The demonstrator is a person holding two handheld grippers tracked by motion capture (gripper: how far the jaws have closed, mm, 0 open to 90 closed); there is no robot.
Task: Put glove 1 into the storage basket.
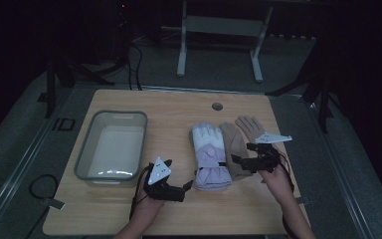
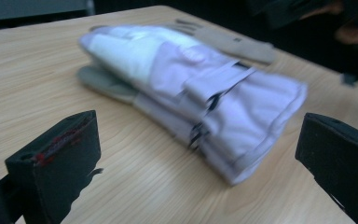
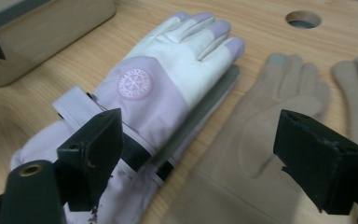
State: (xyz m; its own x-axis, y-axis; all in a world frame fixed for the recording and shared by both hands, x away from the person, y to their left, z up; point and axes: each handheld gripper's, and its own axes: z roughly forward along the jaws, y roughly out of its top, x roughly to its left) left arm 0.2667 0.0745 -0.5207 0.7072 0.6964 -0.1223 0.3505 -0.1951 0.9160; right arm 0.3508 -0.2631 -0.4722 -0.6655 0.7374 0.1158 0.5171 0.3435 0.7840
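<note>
A lilac and white ski glove [image 1: 209, 155] lies flat mid-table, stacked on its pair; its cuff [image 2: 256, 116] faces my left gripper [image 1: 189, 186], which stands open just short of it with nothing between the jaws. Two tan knit gloves [image 1: 235, 149] [image 1: 251, 127] lie to its right. My right gripper [image 1: 235, 160] hovers open above the nearer tan glove [image 3: 242, 149], beside the lilac glove [image 3: 158, 88]. In the right gripper view the jaws frame the lilac cuff and the tan palm.
A grey plastic bin [image 1: 92, 149] stands at the table's left, with nothing inside, and its wall [image 3: 42, 32] is near the lilac glove. A round cable hole [image 1: 217, 106] sits at the table's far edge. Bare wood lies along the front edge.
</note>
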